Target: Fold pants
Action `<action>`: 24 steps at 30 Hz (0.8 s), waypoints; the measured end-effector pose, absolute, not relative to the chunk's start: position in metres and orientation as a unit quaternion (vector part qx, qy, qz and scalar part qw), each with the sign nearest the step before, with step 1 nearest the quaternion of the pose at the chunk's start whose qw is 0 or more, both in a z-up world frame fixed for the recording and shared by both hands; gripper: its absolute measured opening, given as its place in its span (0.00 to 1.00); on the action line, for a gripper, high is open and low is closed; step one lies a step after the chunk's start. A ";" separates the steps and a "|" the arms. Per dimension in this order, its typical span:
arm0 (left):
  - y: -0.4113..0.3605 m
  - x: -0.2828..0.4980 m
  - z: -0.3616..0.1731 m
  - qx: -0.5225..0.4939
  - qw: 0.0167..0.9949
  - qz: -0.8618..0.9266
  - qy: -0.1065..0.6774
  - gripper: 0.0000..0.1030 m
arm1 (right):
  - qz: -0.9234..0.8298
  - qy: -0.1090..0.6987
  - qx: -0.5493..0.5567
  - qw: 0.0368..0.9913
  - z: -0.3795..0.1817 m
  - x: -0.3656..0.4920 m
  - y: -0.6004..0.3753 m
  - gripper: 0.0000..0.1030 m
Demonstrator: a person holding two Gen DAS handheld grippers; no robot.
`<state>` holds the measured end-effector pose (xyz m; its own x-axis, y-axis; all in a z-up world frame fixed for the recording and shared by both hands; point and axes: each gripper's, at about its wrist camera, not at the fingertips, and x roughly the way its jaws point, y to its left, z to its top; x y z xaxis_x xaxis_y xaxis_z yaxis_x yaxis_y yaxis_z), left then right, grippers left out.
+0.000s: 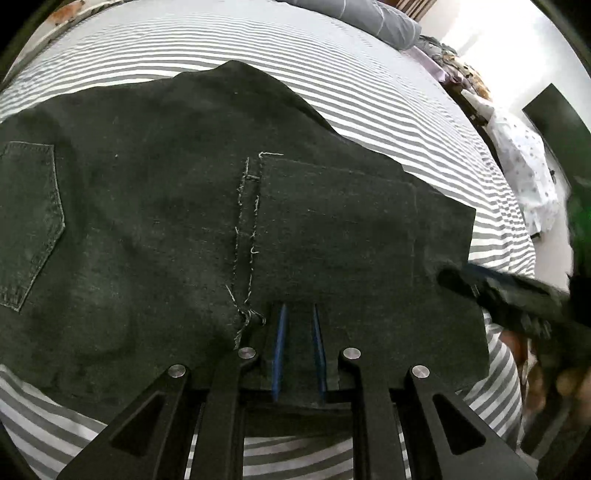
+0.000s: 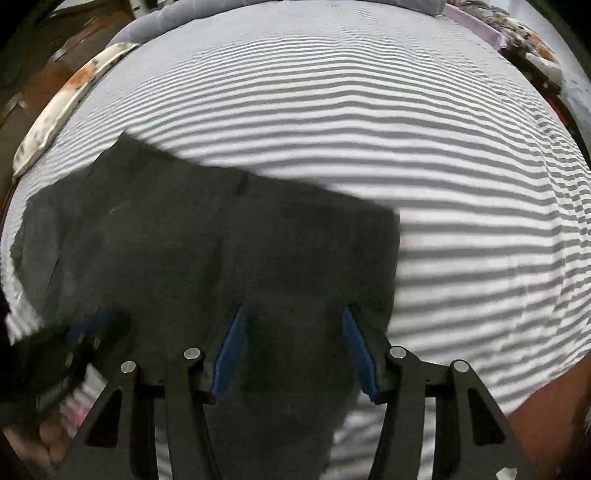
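L gripper (image 1: 298,314) narrow, seemingly pinching black pants (image 1: 147,221); R gripper (image 2: 293,314) half-wide over them.

Dark denim pants (image 1: 155,229) lie folded flat, a back pocket showing.

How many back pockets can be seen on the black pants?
1. One back pocket shows on the black pants, at the far left of the left wrist view. A second may be hidden under the fold.

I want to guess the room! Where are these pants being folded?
Probably a bedroom: the black pants lie on a bed's striped sheet, with a grey pillow at the far end.
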<state>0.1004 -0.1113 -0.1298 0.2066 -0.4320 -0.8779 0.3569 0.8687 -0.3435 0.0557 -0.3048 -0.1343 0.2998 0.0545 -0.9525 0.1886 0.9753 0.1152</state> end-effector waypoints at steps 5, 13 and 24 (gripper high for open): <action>-0.113 0.099 -0.129 -0.027 0.779 -0.255 0.571 0.15 | -0.026 0.605 0.093 0.790 -0.130 0.015 -0.300 0.51; -0.099 0.102 -0.125 -0.043 0.775 -0.252 0.579 0.15 | -0.044 0.628 0.064 0.774 -0.156 0.007 -0.296 0.51; 0.041 0.144 -0.052 -0.225 0.794 -0.218 0.521 0.28 | -0.048 0.535 0.133 0.833 -0.095 0.000 -0.316 0.58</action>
